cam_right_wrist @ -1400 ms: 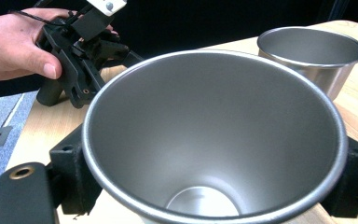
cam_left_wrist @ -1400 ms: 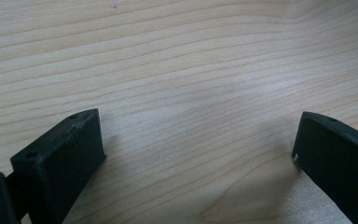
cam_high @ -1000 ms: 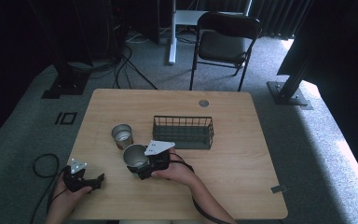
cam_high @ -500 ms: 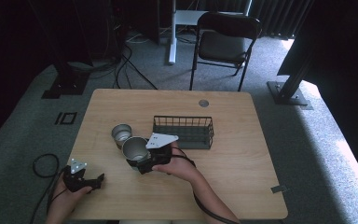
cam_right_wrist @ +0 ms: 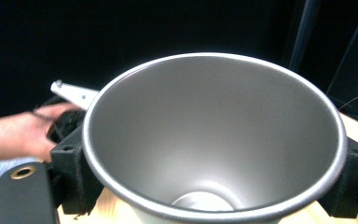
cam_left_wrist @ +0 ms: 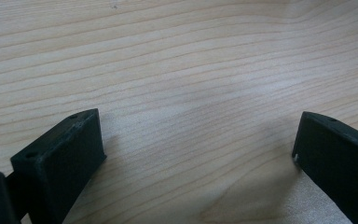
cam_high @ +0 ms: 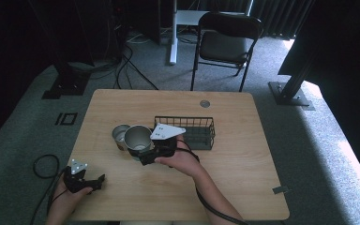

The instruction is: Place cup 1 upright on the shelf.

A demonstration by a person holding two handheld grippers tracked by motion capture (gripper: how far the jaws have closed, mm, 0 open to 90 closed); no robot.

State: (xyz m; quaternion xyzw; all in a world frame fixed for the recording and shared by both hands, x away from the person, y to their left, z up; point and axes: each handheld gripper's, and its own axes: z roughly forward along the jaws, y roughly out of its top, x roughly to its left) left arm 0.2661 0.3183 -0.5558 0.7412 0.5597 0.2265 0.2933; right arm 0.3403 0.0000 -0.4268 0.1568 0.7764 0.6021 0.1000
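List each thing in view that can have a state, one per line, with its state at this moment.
Right claw: shut on the held steel cup, one jaw on each side.
Held steel cup: empty, mouth up, lifted and tilted slightly.
Second steel cup: upright on the table, just behind the held one.
Wire basket: upright, looks empty.
Left claw: open, empty, low over bare wood.
Folding chair: unfolded, unoccupied.

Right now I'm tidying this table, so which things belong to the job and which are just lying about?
In use:
metal cup, clamped in the right claw
second metal cup, beside it

Lying about:
wire basket
left claw, open over bare table
chair
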